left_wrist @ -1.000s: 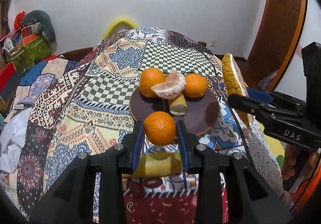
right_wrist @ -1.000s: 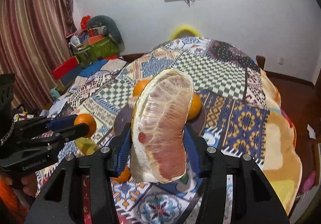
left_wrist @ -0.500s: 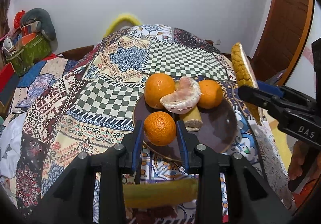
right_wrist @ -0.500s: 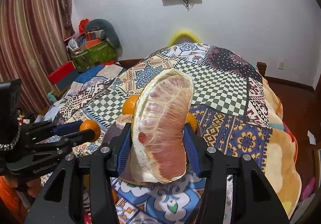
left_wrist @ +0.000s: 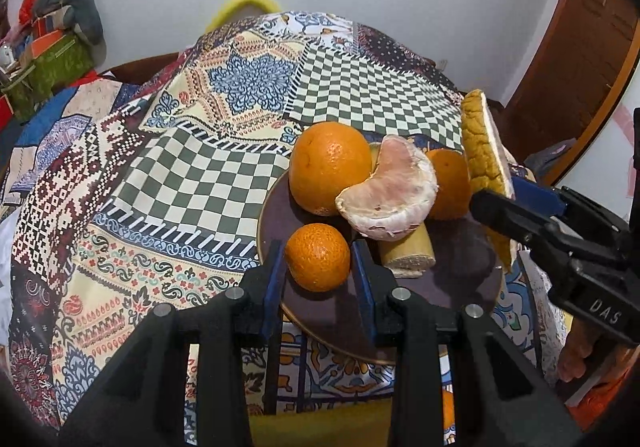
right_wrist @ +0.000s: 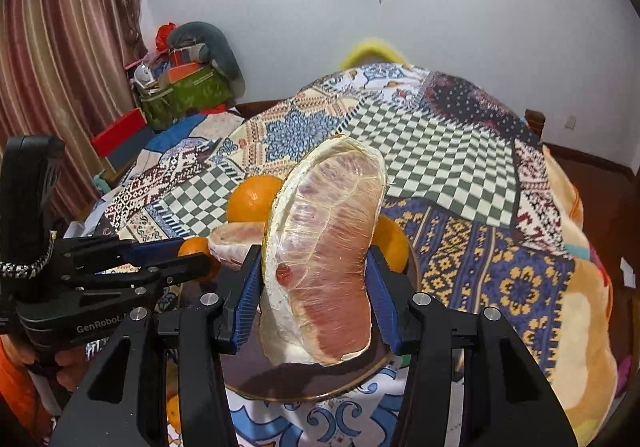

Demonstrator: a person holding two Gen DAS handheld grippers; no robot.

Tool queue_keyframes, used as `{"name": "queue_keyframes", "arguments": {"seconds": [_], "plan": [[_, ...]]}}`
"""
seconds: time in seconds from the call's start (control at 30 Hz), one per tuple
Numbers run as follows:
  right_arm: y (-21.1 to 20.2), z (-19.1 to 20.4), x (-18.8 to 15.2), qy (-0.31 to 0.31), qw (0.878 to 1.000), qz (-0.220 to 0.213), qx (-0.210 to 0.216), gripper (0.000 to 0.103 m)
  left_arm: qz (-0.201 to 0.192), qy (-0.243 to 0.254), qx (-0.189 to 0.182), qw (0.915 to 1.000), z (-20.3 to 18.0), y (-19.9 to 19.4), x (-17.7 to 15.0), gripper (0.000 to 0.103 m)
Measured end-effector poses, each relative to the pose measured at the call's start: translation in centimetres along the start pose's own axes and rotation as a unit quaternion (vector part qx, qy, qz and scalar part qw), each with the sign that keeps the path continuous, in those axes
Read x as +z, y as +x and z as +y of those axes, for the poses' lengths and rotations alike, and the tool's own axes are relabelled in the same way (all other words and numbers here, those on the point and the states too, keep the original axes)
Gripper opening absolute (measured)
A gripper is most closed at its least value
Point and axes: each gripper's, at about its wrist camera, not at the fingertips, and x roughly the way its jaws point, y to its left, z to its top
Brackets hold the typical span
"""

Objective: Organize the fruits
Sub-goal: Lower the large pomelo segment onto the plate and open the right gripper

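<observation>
My left gripper (left_wrist: 318,259) is shut on a small mandarin (left_wrist: 318,257) and holds it over the near left part of the dark round plate (left_wrist: 460,267). On the plate lie two oranges (left_wrist: 330,167), a peeled pomelo segment (left_wrist: 390,199) and a piece of banana (left_wrist: 408,253). My right gripper (right_wrist: 314,283) is shut on a large pomelo wedge (right_wrist: 324,255), held upright over the plate's right side (right_wrist: 304,383). The wedge also shows in the left wrist view (left_wrist: 482,155).
The plate sits on a table under a patchwork cloth (left_wrist: 224,151). A yellow fruit (left_wrist: 320,423) and another orange (left_wrist: 448,407) lie near the front edge. Boxes and bags (right_wrist: 180,87) stand at the far left by a curtain. A wooden door (left_wrist: 580,47) is on the right.
Both grippers moved forward over the plate. The mandarin, before at the plate's near edge, is now above the plate. The pomelo wedge came closer to the plate's right side.
</observation>
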Motion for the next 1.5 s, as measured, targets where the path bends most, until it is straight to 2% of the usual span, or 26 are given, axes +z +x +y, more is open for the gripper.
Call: {"name": "queue_keyframes", "arguments": {"seconds": [0.23,0.43,0.63,1.03,1.27,1.5], "plan": [[1.3,0.2,-0.4,-0.003,1.0,0.022,0.006,0.047,-0.005,0.008,0.002,1.0,-0.2,0.0,0.2,0.033],[1.2,0.5,-0.4,-0.013,1.0,0.024,-0.001,0.048,-0.003,0.008,0.001,1.0,-0.3,-0.1,0.0,0.033],[1.1,0.3,-0.4,-0.008,0.999,0.034,-0.006,0.057,-0.012,0.01,0.001,0.9999,-0.6,-1.3,0.0,0.033],[-2.5,1.4,-0.3,-0.017,1.0,0.019,-0.015,0.059,-0.05,0.018,0.006,0.9986,-1.4,-6.4,-0.5,0.04],[-5.1,2.9,-0.2,-0.03,0.999,0.002,-0.016,0.062,-0.074,0.015,0.017,0.997,-1.3,-10.3,-1.8,0.05],[-7.2,4.4,-0.8,-0.046,0.999,-0.008,-0.019,0.063,-0.075,0.01,0.029,0.9967,-0.6,-12.6,-3.5,0.053]]}}
